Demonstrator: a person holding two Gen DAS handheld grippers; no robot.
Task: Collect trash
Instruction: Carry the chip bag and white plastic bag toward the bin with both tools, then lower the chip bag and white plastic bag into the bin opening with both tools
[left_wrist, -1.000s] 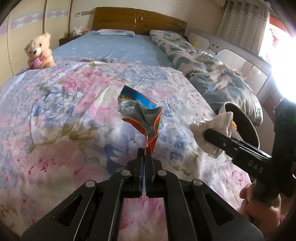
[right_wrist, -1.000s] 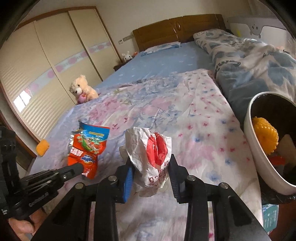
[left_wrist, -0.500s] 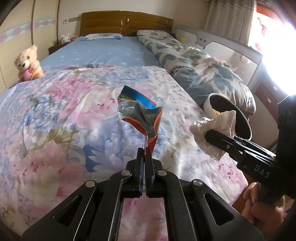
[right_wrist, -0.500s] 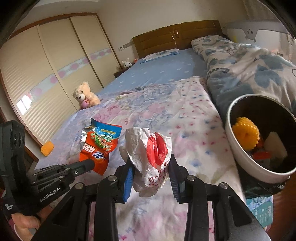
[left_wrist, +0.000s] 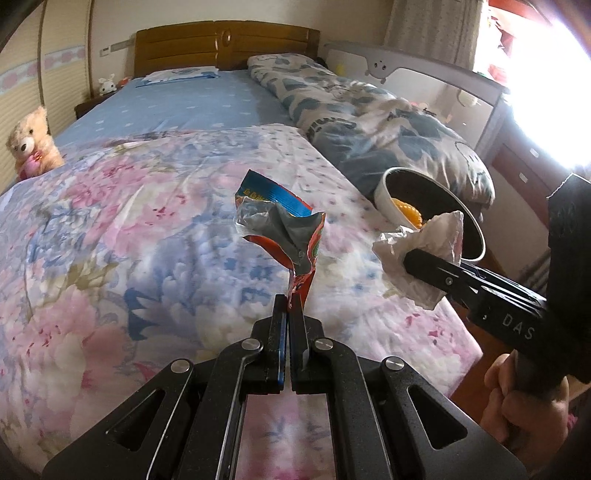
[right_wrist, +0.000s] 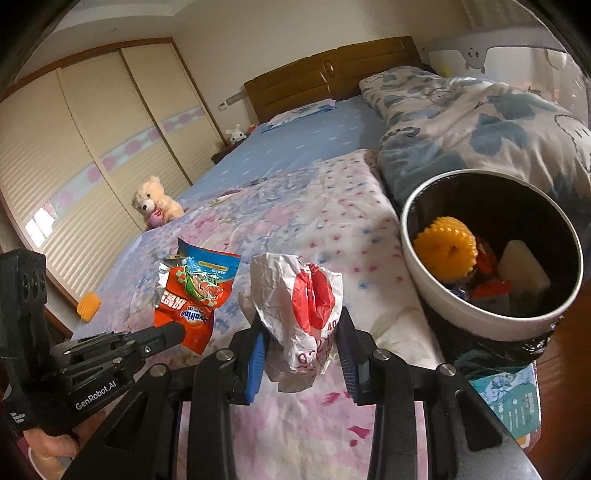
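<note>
Left gripper (left_wrist: 288, 306) pinches the snack packet (left_wrist: 280, 229) upright; right gripper (right_wrist: 301, 347) clamps the crumpled wrapper (right_wrist: 295, 314) near the trash bin (right_wrist: 436, 291).

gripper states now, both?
Left gripper: closed on the snack bag.
Right gripper: closed on the crumpled paper wrapper.

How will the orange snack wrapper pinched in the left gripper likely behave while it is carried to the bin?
Likely very light and floppy: the snack wrapper is torn open and crumpled. Held only by a thin corner in the left gripper, it may sway. Its foil lining looks slick, so it could slip out.
</note>
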